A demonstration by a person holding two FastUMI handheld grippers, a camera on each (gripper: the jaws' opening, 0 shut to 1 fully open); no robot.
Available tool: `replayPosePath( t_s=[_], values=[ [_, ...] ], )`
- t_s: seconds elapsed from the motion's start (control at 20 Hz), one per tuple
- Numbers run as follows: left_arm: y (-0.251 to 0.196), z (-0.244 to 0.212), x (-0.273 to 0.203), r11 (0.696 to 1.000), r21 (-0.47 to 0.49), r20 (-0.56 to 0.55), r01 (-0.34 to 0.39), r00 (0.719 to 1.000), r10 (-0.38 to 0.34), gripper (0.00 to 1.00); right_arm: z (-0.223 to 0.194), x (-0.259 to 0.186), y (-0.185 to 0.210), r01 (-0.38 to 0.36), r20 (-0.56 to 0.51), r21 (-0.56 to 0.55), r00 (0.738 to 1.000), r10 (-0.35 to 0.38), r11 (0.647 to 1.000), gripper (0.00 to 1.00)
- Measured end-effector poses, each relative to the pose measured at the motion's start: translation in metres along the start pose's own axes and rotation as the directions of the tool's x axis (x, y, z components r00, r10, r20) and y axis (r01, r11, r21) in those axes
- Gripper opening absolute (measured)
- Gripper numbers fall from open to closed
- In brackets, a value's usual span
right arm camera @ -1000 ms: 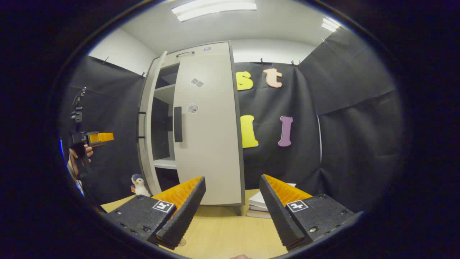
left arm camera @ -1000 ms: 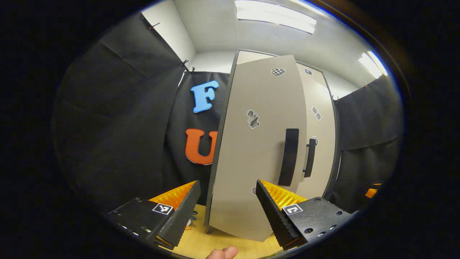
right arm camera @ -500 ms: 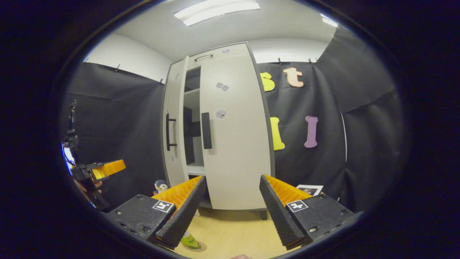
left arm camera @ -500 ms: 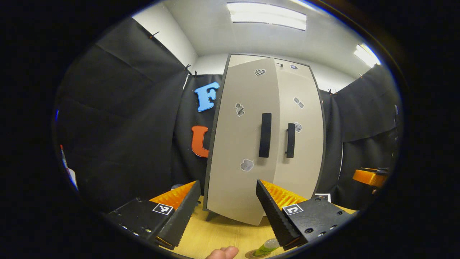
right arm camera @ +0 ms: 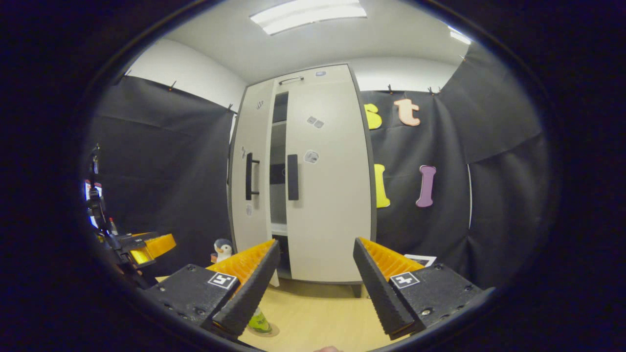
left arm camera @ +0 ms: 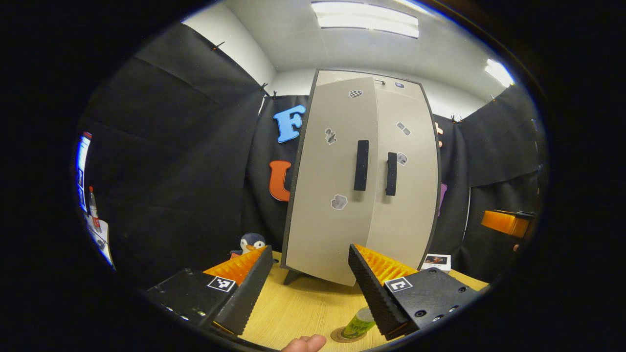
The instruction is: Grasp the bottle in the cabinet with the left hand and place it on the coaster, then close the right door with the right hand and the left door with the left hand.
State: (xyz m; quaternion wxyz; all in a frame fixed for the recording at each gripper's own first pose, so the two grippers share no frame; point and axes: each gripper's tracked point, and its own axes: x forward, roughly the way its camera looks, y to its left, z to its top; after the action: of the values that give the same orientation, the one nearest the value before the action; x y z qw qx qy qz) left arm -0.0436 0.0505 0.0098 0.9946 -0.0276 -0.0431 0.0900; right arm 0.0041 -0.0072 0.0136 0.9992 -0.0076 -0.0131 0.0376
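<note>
- Here, in the left gripper view, the left gripper point(left arm camera: 305, 283) has its jaws spread wide with nothing between them but bare table point(left arm camera: 303, 308); they touch nothing.
- The bottle point(left arm camera: 358, 323), green-labelled, stands upright on the round coaster point(left arm camera: 340, 336) at the bottom edge, just beside the gripper's right finger and partly hidden behind it.
- A fingertip point(left arm camera: 304, 343) of the person's hand pokes in at the very bottom.
- The cabinet point(left arm camera: 362, 181) stands ahead on the table; its left door point(left arm camera: 332, 181) is slightly ajar, lower edge swung out toward the camera, and the right door point(left arm camera: 408, 181) sits flush.
- Each door has a dark vertical handle; the two handles sit close together.
- A penguin toy point(left arm camera: 250, 242) sits on the table left of the cabinet, a small card point(left arm camera: 436, 261) to its right.
- The right gripper point(left arm camera: 506, 223) shows far off at the right edge; cannot tell its jaws from here.
- Next, in the right gripper view, the right gripper point(right arm camera: 315, 288) has jaws spread wide, empty, touching nothing.
- The bottle point(right arm camera: 258, 322) on its coaster point(right arm camera: 270, 332) peeks out below the left finger.
- The cabinet point(right arm camera: 303, 176) shows a dark gap between the left door point(right arm camera: 252, 181), not fully shut, and the right door point(right arm camera: 332, 186), closed.
- The left gripper point(right arm camera: 146, 244) shows at far left, near the penguin toy point(right arm camera: 223, 249), well apart from the door.
</note>
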Motion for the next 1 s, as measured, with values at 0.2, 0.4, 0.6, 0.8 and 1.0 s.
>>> replayPosePath(
  t_s=[0.2,0.4,0.6,0.8,1.0],
  values=[
    [0.002,0.005,0.003,1.000,0.002,0.004,0.006,1.000,-0.006,0.95,0.011,-0.001,-0.007,0.024,0.022,-0.008,0.999,-0.024,1.000,0.99],
    [0.002,0.005,0.002,1.000,0.010,0.000,0.000,1.000,0.000,1.00,0.013,-0.001,-0.009,0.031,0.035,-0.005,0.999,-0.031,1.000,0.99],
    [-0.001,0.001,0.002,1.000,0.000,-0.012,0.005,1.000,-0.005,0.95,0.007,0.000,-0.009,0.028,0.020,0.020,0.999,-0.028,0.999,0.99],
    [-0.003,-0.004,-0.001,1.000,0.001,-0.025,0.003,1.000,-0.003,0.95,0.009,-0.004,-0.012,0.045,0.034,0.025,0.998,-0.046,0.999,0.99],
    [-0.002,-0.003,0.001,1.000,0.016,-0.022,-0.002,1.000,0.003,0.95,-0.001,-0.010,-0.013,0.049,0.012,0.019,0.999,-0.049,0.999,0.99]
  ],
)
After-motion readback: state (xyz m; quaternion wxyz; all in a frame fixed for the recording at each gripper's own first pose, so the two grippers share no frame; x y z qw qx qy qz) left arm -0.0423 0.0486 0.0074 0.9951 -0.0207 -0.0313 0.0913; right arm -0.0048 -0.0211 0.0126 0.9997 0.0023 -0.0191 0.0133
